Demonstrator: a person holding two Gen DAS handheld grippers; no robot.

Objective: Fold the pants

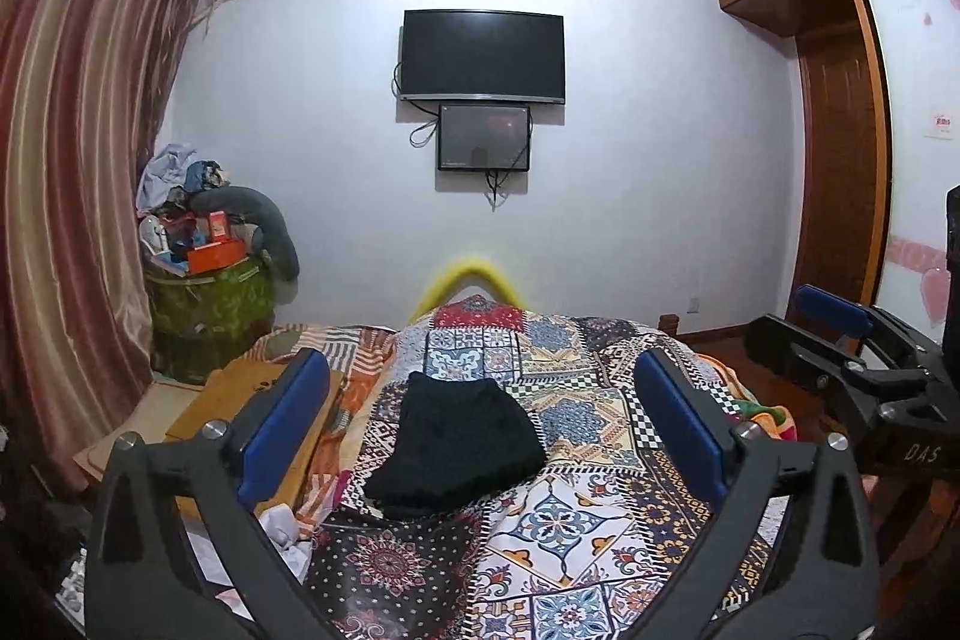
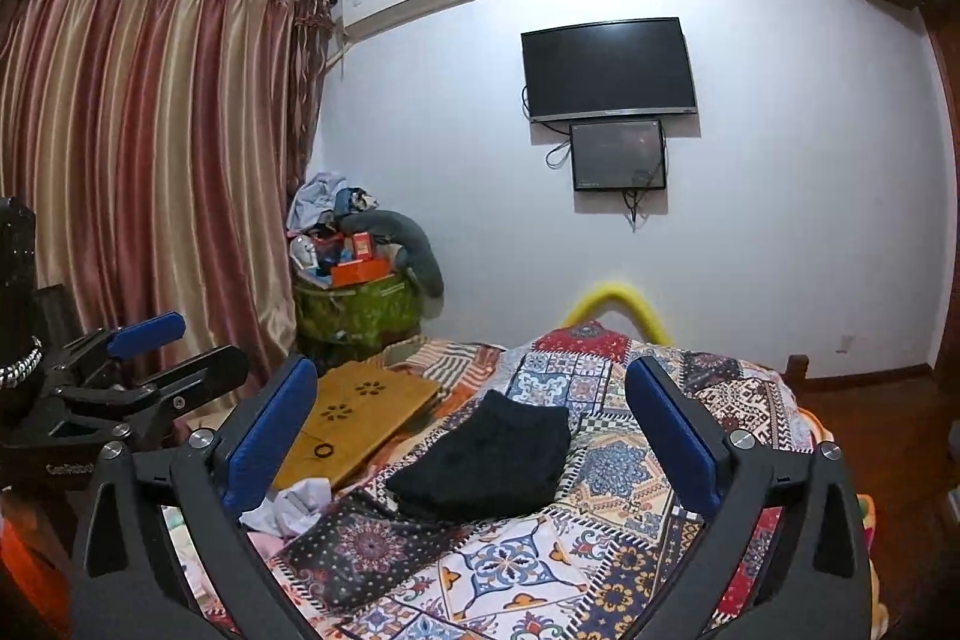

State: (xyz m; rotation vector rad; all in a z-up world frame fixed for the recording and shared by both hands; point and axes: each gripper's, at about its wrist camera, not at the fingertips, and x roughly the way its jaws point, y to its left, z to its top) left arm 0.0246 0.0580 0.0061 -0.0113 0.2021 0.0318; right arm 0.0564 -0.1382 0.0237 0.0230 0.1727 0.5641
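Note:
Black pants [image 1: 459, 445] lie folded into a compact stack on the patterned bedspread [image 1: 564, 514], seen also in the right wrist view [image 2: 489, 463]. My left gripper [image 1: 480, 421] is open and empty, held above and short of the pants, which show between its blue pads. My right gripper [image 2: 471, 427] is open and empty too, at a similar height. Each gripper shows in the other's view: the right one at the right edge [image 1: 852, 340], the left one at the left edge [image 2: 150, 358].
A wooden lap tray [image 2: 354, 427] and white crumpled cloth [image 2: 294, 511] lie on the bed's left side. A green bin piled with clutter [image 2: 360, 292] stands by the curtain [image 2: 150, 160]. A TV [image 1: 483, 55] hangs on the far wall. A wardrobe [image 1: 840, 130] stands at the right.

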